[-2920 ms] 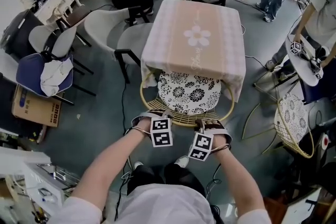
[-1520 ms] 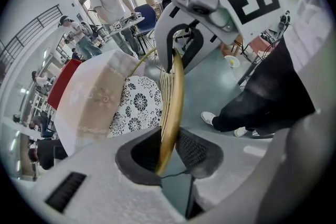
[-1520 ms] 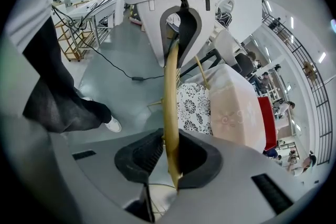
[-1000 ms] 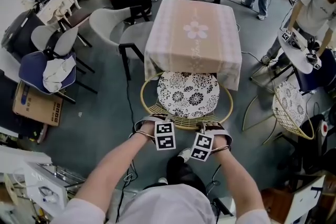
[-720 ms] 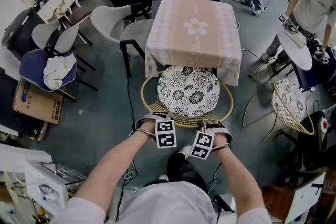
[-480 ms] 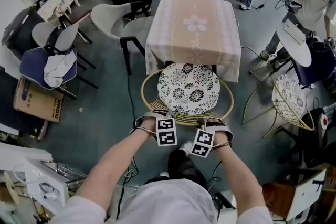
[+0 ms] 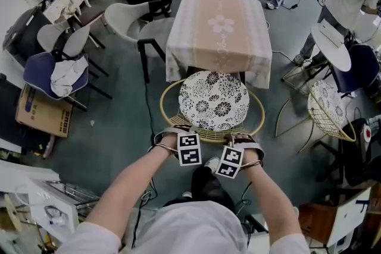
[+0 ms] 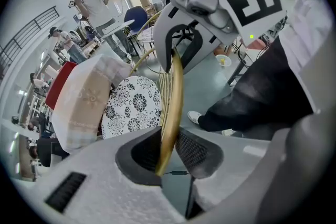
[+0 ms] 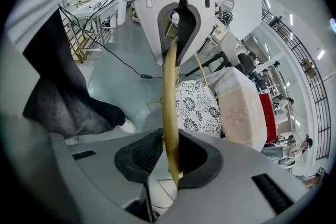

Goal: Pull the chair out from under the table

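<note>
Centrally, just below table [image 7: 217,33]: chair [image 7: 257,122], patterned cushion [image 7: 214,100] nested inside its rattan ring. Clamped narrow on lower rim [image 7: 209,137], side by side: left gripper [image 7: 179,134] and right gripper [image 7: 238,138].

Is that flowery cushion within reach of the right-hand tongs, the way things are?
Probably yes: the cushion lies uncovered beyond the right tongs, nothing on it. But they are clamped on the chair's rim and would have to let go.
</note>
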The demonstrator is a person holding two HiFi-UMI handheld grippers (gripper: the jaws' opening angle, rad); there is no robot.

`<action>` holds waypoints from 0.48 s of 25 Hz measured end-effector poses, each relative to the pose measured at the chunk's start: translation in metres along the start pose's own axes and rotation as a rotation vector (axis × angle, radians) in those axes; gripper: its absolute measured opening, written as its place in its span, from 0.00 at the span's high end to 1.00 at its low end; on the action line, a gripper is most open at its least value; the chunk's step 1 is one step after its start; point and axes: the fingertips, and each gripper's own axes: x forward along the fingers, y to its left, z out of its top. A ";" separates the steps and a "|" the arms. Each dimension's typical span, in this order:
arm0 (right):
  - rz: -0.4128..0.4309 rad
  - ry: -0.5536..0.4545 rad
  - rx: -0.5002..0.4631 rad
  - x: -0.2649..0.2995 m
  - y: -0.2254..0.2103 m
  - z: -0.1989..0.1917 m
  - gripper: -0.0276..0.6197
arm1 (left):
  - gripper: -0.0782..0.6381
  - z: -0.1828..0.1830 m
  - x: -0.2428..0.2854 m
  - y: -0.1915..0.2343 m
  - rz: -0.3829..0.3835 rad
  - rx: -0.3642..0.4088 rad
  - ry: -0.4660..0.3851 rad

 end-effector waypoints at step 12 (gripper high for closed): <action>-0.004 0.003 0.009 -0.015 0.034 0.004 0.86 | 0.77 -0.003 -0.008 -0.035 -0.004 0.010 0.000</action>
